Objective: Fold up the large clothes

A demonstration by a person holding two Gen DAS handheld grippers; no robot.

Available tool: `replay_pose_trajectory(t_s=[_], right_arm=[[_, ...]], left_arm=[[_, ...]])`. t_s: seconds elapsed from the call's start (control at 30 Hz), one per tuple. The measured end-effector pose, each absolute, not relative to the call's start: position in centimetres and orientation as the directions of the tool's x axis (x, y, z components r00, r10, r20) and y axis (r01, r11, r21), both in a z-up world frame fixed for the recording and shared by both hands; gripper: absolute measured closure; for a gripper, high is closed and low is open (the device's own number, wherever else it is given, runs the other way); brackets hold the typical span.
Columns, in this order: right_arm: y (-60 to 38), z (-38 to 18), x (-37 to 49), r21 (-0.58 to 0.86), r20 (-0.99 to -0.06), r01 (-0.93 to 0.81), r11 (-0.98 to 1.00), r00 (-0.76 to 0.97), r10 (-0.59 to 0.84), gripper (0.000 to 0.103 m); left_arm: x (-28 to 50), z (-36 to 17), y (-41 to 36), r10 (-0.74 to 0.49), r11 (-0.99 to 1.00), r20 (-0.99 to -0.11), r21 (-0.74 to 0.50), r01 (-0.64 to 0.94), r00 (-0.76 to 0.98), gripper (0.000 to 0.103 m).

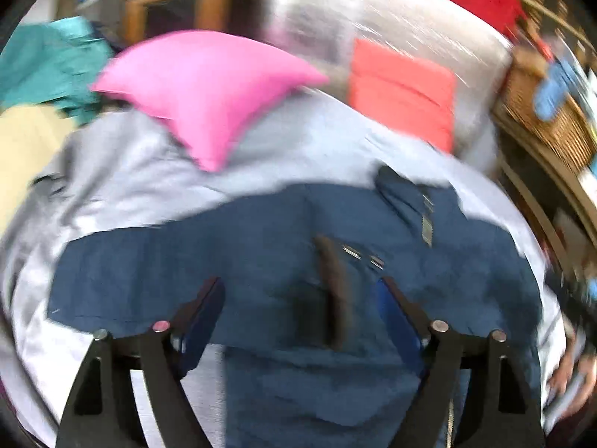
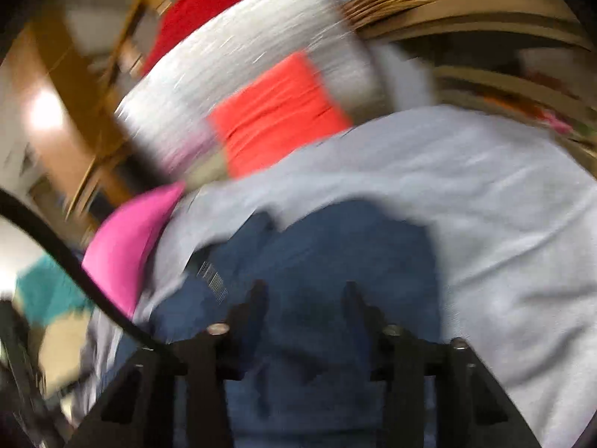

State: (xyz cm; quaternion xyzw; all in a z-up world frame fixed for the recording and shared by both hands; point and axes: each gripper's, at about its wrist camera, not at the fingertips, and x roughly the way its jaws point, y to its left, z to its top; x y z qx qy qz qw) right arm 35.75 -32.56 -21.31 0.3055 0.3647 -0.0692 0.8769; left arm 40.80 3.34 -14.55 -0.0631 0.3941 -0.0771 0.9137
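Jeans [image 1: 261, 261] between parted left jaws

1. Garment [image 1: 261, 261]: dark blue, plain.
2. Sheet [image 1: 130, 186] under it: pale grey-blue.
3. Cushion [image 1: 201, 86]: bright pink.
4. Pillow [image 1: 403, 89]: coral-orange patch on silvery white, possibly striped; blur hides the pattern.
5. Cloth [image 1: 48, 63]: teal.

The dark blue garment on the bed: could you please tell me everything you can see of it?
The dark blue garment looks like denim-weight cloth, spread mostly flat on the pale grey sheet. A turned-over flap near its far edge shows a label. Both views are blurred. The left claw and right claw are open above it; whether they touch it is unclear.
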Motion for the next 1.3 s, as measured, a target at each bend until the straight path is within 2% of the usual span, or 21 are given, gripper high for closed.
replay_pose_trajectory(t_s=[0.13,0.27,0.43,0.6,0.73,0.87,0.93,0.97,1.0,1.07,1.13,1.17,1.3], right_arm=[[-27.9,-23.8,38.0,0.458,-0.749,0.265,0.849,0.63,0.207,0.065],[-26.8,-27.1,39.2,0.413,-0.831,0.304,0.858,0.511,0.219,0.065],[-27.4,-26.2,38.9,0.48,-0.791,0.316,0.818,0.56,0.248,0.066],[-26.4,-24.7,38.6,0.489,-0.74,0.233,0.841,0.621,0.258,0.066],[-24.9,-26.9,39.7,0.442,-0.811,0.253,0.861,0.523,0.262,0.065],[-25.3,-26.7,39.7,0.47,-0.798,0.266,0.842,0.536,0.276,0.065],[-25.6,-26.5,39.6,0.483,-0.788,0.269,0.833,0.547,0.28,0.065],[-25.8,-26.4,39.5,0.483,-0.788,0.275,0.831,0.551,0.275,0.065],[-26.0,-26.3,39.3,0.485,-0.787,0.278,0.829,0.553,0.275,0.065],[-25.9,-26.4,39.4,0.491,-0.783,0.281,0.825,0.558,0.276,0.065],[-26.1,-26.1,38.9,0.488,-0.781,0.282,0.826,0.563,0.269,0.065],[-26.2,-26.0,38.9,0.486,-0.78,0.282,0.827,0.567,0.265,0.065],[-26.6,-25.3,38.7,0.474,-0.773,0.285,0.833,0.588,0.239,0.065]], left_arm=[[41.9,-15.9,8.0,-0.119,0.969,-0.754,-0.23,-0.089,0.646,0.019],[42.7,-18.6,12.4,-0.119,0.91,-0.831,-0.309,-0.274,0.544,0.019],[41.6,-21.0,17.2,-0.197,0.772,-0.829,-0.46,-0.438,0.523,0.019],[41.4,-22.4,19.2,-0.221,0.7,-0.827,-0.504,-0.506,0.517,0.019],[41.4,-23.8,20.1,-0.261,0.647,-0.82,-0.541,-0.538,0.51,0.019],[41.7,-24.8,21.2,-0.284,0.582,-0.787,-0.596,-0.553,0.548,0.021],[41.8,-24.9,21.6,-0.278,0.557,-0.766,-0.62,-0.552,0.58,0.035],[42.2,-25.0,21.8,-0.276,0.551,-0.761,-0.626,-0.552,0.587,0.051],[42.4,-25.2,21.9,-0.269,0.548,-0.762,-0.624,-0.557,0.589,0.057],[42.8,-25.5,21.9,-0.264,0.547,-0.762,-0.623,-0.559,0.591,0.064],[43.0,-25.4,21.7,-0.256,0.559,-0.762,-0.619,-0.551,0.595,0.075],[43.1,-24.9,21.5,-0.249,0.574,-0.754,-0.62,-0.535,0.608,0.084],[43.1,-21.7,19.8,-0.178,0.672,-0.736,-0.576,-0.466,0.653,0.091]])
